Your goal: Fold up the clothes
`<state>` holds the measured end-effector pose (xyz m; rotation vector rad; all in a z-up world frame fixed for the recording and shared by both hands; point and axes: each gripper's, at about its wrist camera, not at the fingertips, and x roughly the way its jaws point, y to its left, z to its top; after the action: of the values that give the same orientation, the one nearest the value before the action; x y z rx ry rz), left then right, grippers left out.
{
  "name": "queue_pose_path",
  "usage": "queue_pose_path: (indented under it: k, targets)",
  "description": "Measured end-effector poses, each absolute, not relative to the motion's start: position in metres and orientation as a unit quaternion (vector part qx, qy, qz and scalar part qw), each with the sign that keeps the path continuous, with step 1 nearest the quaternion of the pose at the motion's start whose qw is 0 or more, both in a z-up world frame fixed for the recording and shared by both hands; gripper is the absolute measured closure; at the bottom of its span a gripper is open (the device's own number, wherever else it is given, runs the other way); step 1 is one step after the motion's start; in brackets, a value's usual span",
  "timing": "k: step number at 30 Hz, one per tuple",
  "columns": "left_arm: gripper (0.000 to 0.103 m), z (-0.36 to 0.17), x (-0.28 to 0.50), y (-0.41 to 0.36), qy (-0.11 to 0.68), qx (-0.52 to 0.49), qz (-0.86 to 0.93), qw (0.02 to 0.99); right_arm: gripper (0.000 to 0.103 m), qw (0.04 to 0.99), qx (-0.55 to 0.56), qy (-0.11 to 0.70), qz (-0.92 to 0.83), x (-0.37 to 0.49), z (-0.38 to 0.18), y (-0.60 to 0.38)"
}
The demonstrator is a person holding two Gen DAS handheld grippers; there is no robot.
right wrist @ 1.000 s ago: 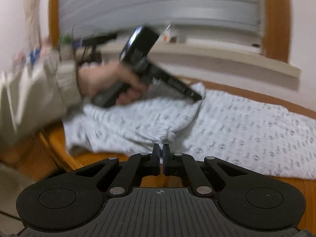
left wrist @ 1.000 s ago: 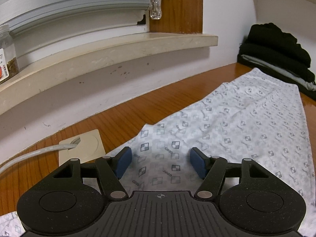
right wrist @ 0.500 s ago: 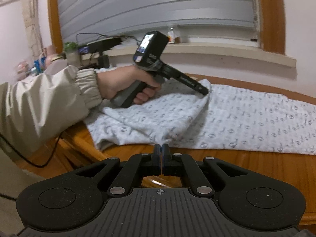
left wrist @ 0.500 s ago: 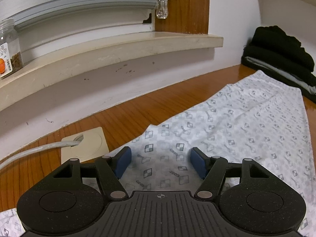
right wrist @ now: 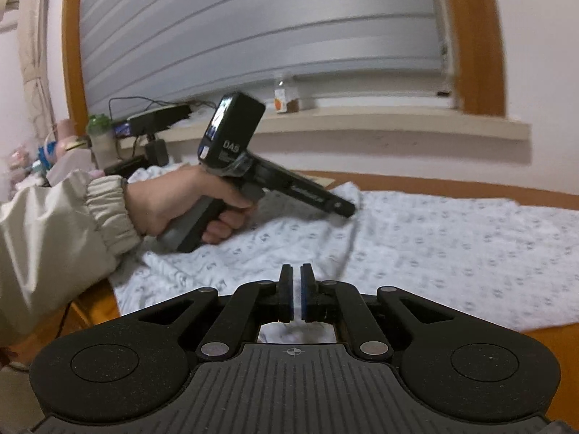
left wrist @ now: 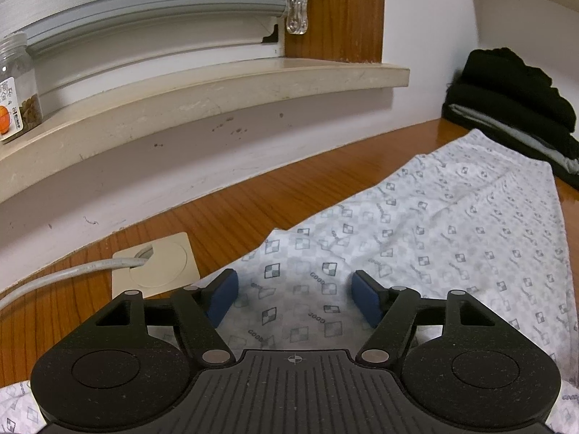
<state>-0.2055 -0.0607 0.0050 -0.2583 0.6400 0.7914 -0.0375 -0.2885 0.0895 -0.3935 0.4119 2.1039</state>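
Flanking patterned garment (left wrist: pixel 452 238), spread left hand-held gripper (left wrist: pixel 295 298); beyond, black clothes pile (left wrist: pixel 506 97).

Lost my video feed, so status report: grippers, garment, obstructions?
Left gripper open, low over patterned garment. Right gripper nearly shut, a slit between the pads, nothing visibly held. Black clothes pile touching garment's far end.

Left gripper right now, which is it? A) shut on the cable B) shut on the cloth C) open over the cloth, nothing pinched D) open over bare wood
C: the left gripper has its blue pads spread wide apart, with the patterned cloth lying flat between them, not pinched.
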Motion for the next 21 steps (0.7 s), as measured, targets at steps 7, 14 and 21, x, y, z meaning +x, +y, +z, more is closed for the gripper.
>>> queue_pose_path:
  k: [7, 14, 21]
  targets:
    - [0.028, 0.011, -0.207, -0.057, 0.297, -0.116, 0.413, 0.853, 0.091, 0.458, -0.193, 0.160, 0.853, -0.045, 0.069, -0.291]
    - [0.025, 0.024, -0.204, -0.068, 0.269, -0.110, 0.399, 0.869, 0.076, 0.519, -0.147, 0.156, 0.828, -0.007, 0.068, -0.298]
    - [0.023, 0.010, -0.187, -0.074, 0.289, -0.100, 0.373, 0.876, 0.076, 0.635, -0.115, 0.240, 0.725, 0.101, 0.075, -0.269]
